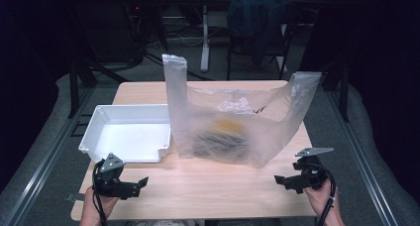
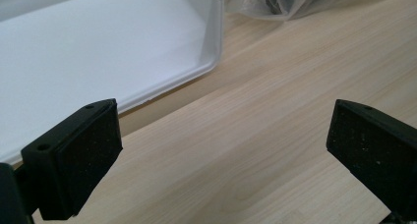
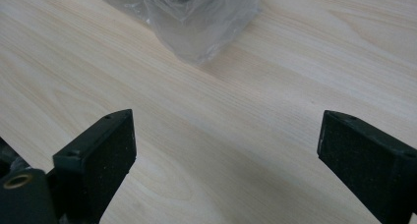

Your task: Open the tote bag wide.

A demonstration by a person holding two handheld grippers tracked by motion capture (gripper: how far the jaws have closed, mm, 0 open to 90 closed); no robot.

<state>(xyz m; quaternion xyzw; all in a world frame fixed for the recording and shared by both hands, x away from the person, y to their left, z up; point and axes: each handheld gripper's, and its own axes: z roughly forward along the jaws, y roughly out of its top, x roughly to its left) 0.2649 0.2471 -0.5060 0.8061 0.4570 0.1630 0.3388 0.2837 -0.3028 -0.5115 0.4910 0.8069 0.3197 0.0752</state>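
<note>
Beyond both open grippers' jaws stands the plastic bag [image 1: 233, 124], untouched.

Inside the clear plastic bag [image 1: 233, 122], a dark tangle with a yellowish patch shows through the film only as a blur, possibly cables, though the high view leaves it unclear. In the left gripper view the white tray [image 2: 98, 42] is cut off at the top and left edges. In the right gripper view the bag's bulk runs off the top edge.
</note>
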